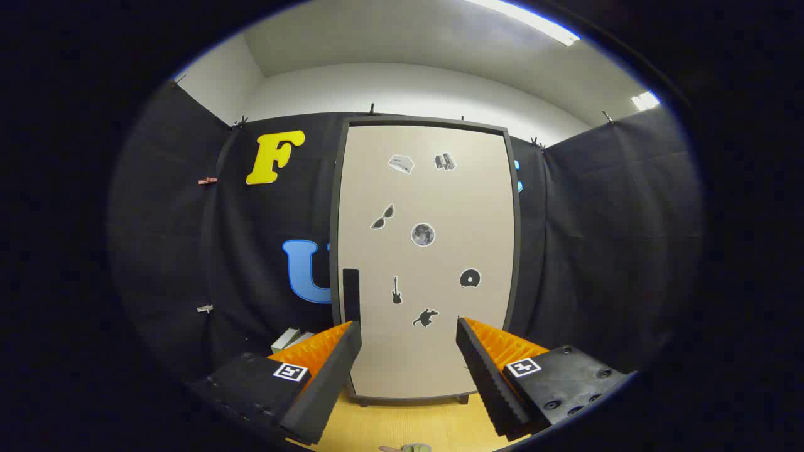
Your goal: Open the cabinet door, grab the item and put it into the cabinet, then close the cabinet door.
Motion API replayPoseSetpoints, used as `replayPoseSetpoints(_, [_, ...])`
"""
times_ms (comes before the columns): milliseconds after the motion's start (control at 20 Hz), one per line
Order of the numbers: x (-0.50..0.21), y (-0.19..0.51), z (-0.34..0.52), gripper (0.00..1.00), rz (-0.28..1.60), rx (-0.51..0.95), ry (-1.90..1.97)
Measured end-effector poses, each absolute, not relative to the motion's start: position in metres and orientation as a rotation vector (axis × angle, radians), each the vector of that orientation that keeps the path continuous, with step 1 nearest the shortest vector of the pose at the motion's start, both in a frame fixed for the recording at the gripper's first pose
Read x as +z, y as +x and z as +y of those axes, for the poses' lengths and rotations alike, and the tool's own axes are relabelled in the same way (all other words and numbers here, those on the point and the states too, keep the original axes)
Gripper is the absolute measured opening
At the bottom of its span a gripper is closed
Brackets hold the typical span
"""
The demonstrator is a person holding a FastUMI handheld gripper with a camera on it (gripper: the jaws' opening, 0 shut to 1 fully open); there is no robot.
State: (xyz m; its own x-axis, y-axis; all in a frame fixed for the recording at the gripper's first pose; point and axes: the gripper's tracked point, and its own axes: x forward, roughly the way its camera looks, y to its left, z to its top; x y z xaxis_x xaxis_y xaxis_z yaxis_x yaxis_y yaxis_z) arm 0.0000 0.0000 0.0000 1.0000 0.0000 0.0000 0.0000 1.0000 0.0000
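A tall beige cabinet (427,251) with a dark frame stands on the wooden table straight ahead of me. Its door is shut and carries several small grey stickers. A black vertical handle (351,295) sits on the door's left edge, just above my left fingertip. My gripper (408,333) is open, its orange and black fingers (326,370) wide apart with nothing between them, pointing at the lower part of the door. A small pale box-like item (290,339) lies on the table left of the cabinet, partly hidden behind my left finger.
Black cloth walls (597,238) close in the booth on the left, back and right. The wooden tabletop (402,427) runs from the cabinet's foot towards me. A small pale object (408,447) shows at the table's near edge.
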Motion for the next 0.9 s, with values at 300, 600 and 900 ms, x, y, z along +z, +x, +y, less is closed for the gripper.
replayPoseSetpoints(300, [-0.009, 0.013, 0.006, 0.98, 0.016, -0.008, 0.006])
replayPoseSetpoints(600, [-0.011, 0.024, 0.008, 0.98, 0.013, -0.021, 0.011])
replayPoseSetpoints(900, [-0.016, 0.038, 0.014, 0.98, 0.008, -0.022, 0.016])
